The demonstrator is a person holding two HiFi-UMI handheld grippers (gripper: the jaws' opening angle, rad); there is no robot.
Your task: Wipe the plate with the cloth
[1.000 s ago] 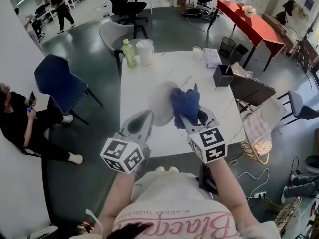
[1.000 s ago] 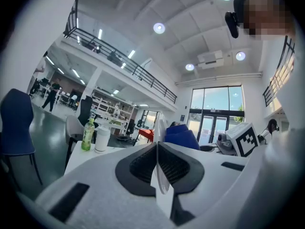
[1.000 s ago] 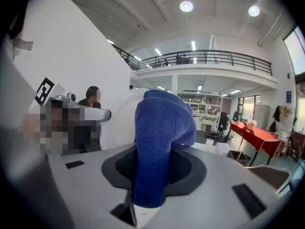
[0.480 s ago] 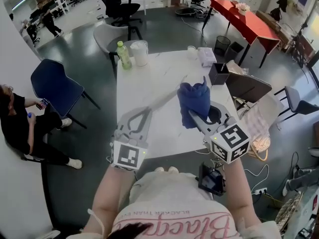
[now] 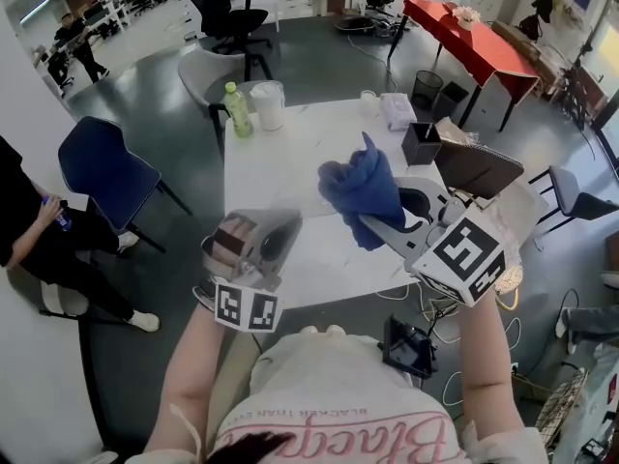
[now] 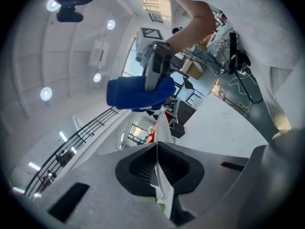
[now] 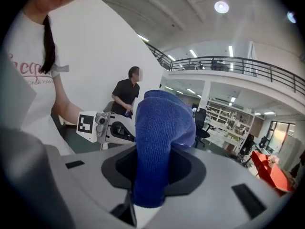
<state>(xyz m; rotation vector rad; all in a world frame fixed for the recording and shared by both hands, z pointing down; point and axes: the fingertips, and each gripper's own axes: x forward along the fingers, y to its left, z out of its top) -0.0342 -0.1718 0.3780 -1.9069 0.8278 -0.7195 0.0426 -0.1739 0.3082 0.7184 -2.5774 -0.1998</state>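
- Evidently the job is mid-way, not finished: both of the task's things are held up in the air above the white tabletop [image 5: 290, 138], neither set down.
- The left hand-held gripper [image 6: 157, 149] has its jaws pressed nearly together on the rim of the plate [image 6: 160, 125]. The plate shows there only as a thin white sliver, edge-on, running away from the jaws.
- The right hand-held gripper [image 7: 157, 175] is pinching the blue cloth [image 7: 162, 137], which bunches up out of the jaws in a thick fold.
- In the left gripper view the cloth hangs just beyond the far end of the plate's edge. Whether the two touch, I cannot tell.
- In the head view the cloth sits high and to the right of the left hand-held gripper, and the plate itself is too blurred to pick out.
- Neither face of the plate can be seen, so how much has been wiped is unknown.
- My judgement: bringing cloth to plate for another pass remains, then putting the plate back on the tabletop.
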